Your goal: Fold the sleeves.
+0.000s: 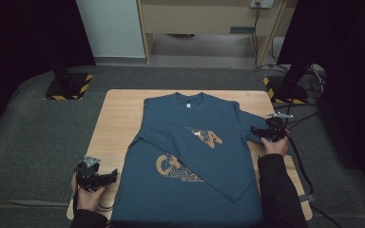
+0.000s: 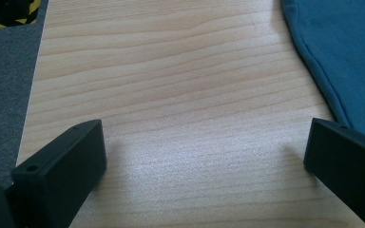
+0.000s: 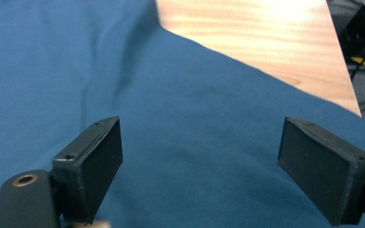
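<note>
From above, your dark blue T-shirt [image 1: 190, 156] lies partly folded on the wooden bench [image 1: 119, 118]. Your left tongs [image 1: 109, 176] sit near its left edge, your right tongs [image 1: 255, 130] at its right sleeve. The left gripper view shows open jaws over bare wood, the shirt's hem beside one jaw. The right gripper view shows jaws spread above blue cloth, gripping nothing.

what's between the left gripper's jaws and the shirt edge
Only bare wooden table. In the left gripper view the left gripper stands open over wood, the blue shirt hem just beside its right-hand jaw.
</note>
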Demonstrator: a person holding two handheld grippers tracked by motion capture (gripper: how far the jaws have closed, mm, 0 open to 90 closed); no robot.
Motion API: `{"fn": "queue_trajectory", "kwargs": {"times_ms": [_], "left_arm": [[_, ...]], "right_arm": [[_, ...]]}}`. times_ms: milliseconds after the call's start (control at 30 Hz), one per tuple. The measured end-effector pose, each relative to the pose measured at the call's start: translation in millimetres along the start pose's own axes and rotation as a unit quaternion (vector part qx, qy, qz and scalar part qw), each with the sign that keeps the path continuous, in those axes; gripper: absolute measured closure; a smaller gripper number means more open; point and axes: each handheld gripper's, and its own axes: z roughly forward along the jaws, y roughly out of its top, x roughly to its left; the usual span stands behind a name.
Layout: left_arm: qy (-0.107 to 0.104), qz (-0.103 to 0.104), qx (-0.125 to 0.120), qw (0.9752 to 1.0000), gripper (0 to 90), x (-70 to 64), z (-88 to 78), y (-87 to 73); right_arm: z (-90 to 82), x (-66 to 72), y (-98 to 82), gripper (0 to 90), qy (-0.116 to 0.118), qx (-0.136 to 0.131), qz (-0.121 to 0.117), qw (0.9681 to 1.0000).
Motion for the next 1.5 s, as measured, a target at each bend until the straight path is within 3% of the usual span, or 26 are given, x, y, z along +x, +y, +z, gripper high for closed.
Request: {"fn": "queue_trajectory", "kwargs": {"times_ms": [400,500,667,800,867,933,1033,1167,1333,1500], "left_arm": [[0.003,-0.003,0.000,1.0000,0.0,-0.3,1.2,1.2],[0.004,-0.003,0.000,1.0000,0.0,-0.3,1.2,1.2],[0.004,-0.004,0.000,1.0000,0.0,-0.4,1.3,1.3],[0.004,-0.004,0.000,1.0000,0.0,-0.4,1.3,1.3],[0.004,-0.004,0.000,1.0000,0.0,-0.4,1.3,1.3],[0.004,-0.004,0.000,1.0000,0.0,-0.4,1.4,1.4],[0.004,-0.004,0.000,1.0000,0.0,-0.5,1.5,1.5],[0.004,-0.004,0.000,1.0000,0.0,-0.5,1.4,1.5],[0.004,-0.004,0.000,1.0000,0.0,-0.5,1.4,1.5],[0.004,-0.004,0.000,1.0000,0.0,-0.5,1.4,1.5]], "right_arm": [[26.4,-11.7,-6.4,22.3,-0.019,0.020,0.028,0.9992],[27.1,-7.0,-11.3,35.2,-0.051,-0.002,0.016,0.9986],[26.2,-0.5,-13.5,65.3,-0.059,-0.020,0.021,0.9979],[27.8,4.5,-12.2,85.3,-0.039,-0.020,0.015,0.9989],[28.6,4.7,-9.3,86.0,-0.025,-0.013,0.021,0.9994],[27.4,7.0,-7.3,86.1,-0.019,-0.015,0.011,0.9996],[18.6,11.1,-1.6,86.0,-0.003,-0.042,0.011,0.9990],[1.8,22.0,13.1,85.7,0.041,-0.091,0.011,0.9950],[-7.9,52.9,32.3,85.1,0.098,-0.111,-0.029,0.9885],[2.3,92.8,37.2,85.0,0.131,-0.086,-0.087,0.9839]]}}
